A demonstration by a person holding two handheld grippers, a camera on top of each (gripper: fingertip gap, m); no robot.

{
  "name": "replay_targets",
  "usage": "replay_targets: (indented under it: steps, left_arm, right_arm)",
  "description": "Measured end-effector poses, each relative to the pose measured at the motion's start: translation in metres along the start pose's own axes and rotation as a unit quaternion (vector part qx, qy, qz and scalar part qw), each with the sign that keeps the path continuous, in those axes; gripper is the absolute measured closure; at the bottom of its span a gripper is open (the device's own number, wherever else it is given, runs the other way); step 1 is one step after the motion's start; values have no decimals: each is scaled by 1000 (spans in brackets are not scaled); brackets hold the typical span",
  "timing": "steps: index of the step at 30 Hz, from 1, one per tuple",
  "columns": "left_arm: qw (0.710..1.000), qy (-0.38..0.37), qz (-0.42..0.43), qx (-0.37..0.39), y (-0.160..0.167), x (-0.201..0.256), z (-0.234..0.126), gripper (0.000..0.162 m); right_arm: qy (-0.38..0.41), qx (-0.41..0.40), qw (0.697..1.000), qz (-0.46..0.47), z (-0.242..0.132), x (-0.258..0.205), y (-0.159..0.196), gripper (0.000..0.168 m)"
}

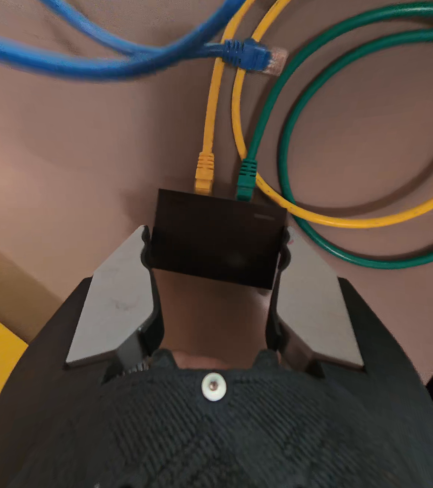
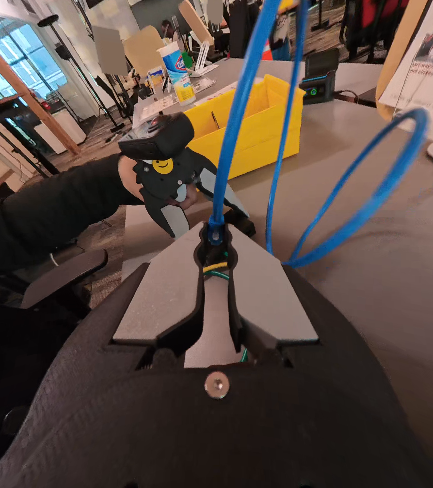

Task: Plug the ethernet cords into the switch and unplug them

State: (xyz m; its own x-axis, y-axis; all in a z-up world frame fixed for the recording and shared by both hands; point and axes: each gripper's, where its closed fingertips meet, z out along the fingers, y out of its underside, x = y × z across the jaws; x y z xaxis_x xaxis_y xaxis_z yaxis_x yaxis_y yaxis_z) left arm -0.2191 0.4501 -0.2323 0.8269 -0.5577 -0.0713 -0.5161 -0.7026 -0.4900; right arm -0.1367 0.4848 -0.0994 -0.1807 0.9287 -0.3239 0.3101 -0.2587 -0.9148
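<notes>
Both grippers are busy: left gripper [image 1: 215,248] is clamped across the sides of the black switch [image 1: 218,237], pinning it to the tan tabletop [image 1: 78,158], and right gripper [image 2: 216,239] is pinched shut on the boot end of the blue ethernet cord [image 2: 236,105], w/ the rest of that cord looping up and round to its right. In the left wrist view the blue plug [image 1: 249,55] hangs beyond the switch, well apart from the port face, lying crosswise over the yellow cord [image 1: 211,111]. Yellow plug [image 1: 204,171] and green plug [image 1: 247,179] sit side by side in the switch's far edge, apparently seated; ports themselves are hidden from this angle. Judging by that, the step in hand is bringing the blue plug to a free port, prob. left of the yellow one or right of the green, can't tell which are open. To do it well: turn the plug so its clear tip points straight at the port face, approach square, not skewed, keep the left hold firm so the switch doesn't slide back on the push. Green cord [image 1: 302,132] and yellow cord coil on the right of the switch, so that side is cluttered; the left side of the table is bare and gives better room to swing in. Blue slack could snag on the other two cords. Yellow bin [image 2: 262,126] stands well off behind, and the table edge is near the left gripper's side.
</notes>
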Motion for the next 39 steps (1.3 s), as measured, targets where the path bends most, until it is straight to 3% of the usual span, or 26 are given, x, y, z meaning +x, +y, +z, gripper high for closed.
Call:
replay_targets:
  steps: [4, 8, 13, 16, 18, 21, 24, 27, 30, 34, 39]
  left_arm:
    - [998, -37, 41, 0, -3, 0, -4, 66]
    - [978, -158, 139, -15, -7, -1, -20, 66]
    - [905, -321, 276, -47, -10, -11, -41, 67]
    - [848, -410, 334, -12, -20, -16, -49, 66]
    - [802, -468, 372, 1, -21, -20, -53, 67]
    - [763, -517, 387, 29, -17, -23, -52, 67]
    - [717, -565, 397, 92, -22, -15, -61, 67]
    - [687, -589, 407, 122, -29, -9, -69, 66]
    - [674, -596, 411, 144, -36, -2, -74, 67]
    - [648, -607, 428, 168, -42, 11, -82, 67]
    - [648, -598, 441, 168, -43, 16, -76, 67]
  right_arm:
    - [-13, 14, 1000, 24, -5, 3, -3, 160]
    - [61, -13, 998, 31, -15, 28, 6, 160]
    - [259, -90, 962, 21, -34, 88, 34, 159]
    - [304, -124, 944, -8, -36, 94, 40, 168]
    - [296, -139, 945, -16, -32, 88, 42, 159]
    - [256, -115, 960, -7, -26, 73, 33, 145]
    - [139, -46, 989, -22, -10, 31, 7, 134]
    - [17, 18, 999, -47, 7, -18, -12, 119]
    - [-49, 31, 995, -76, 34, -48, -11, 108]
    - [9, -52, 988, -147, 70, -31, 15, 110]
    - [28, -132, 956, -260, 85, -31, 29, 115]
